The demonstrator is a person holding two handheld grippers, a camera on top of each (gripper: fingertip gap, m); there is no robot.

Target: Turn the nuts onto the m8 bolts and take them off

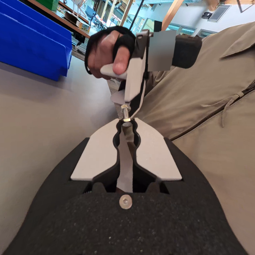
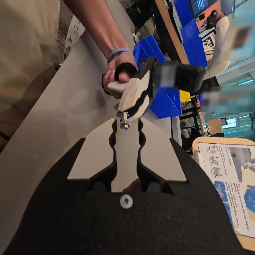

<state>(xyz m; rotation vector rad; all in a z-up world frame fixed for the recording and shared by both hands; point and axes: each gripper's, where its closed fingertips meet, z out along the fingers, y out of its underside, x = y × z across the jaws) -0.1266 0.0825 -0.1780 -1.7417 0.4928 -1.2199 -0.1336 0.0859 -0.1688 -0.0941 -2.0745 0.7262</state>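
A silver M8 bolt (image 1: 124,112) is held in the air between the two grippers. My left gripper (image 1: 127,121) is shut on the bolt's head end; in the right wrist view (image 2: 125,114) it shows farther off, pinching that end. A hex nut (image 2: 124,122) sits on the thread near the free end, and it also shows in the left wrist view (image 1: 124,106). My right gripper (image 2: 127,121) is open, with its jaws apart on either side of the nut and, as far as I can tell, not touching it. It shows farther off in the left wrist view (image 1: 129,110).
A grey table (image 1: 41,124) lies below. Blue bins (image 1: 34,48) stand at its far side and also show in the right wrist view (image 2: 158,85). A wooden board with a printed sheet (image 2: 227,179) is at the right. The person's tan jacket (image 1: 193,124) is close by. My left and right fingertips are right by each other.
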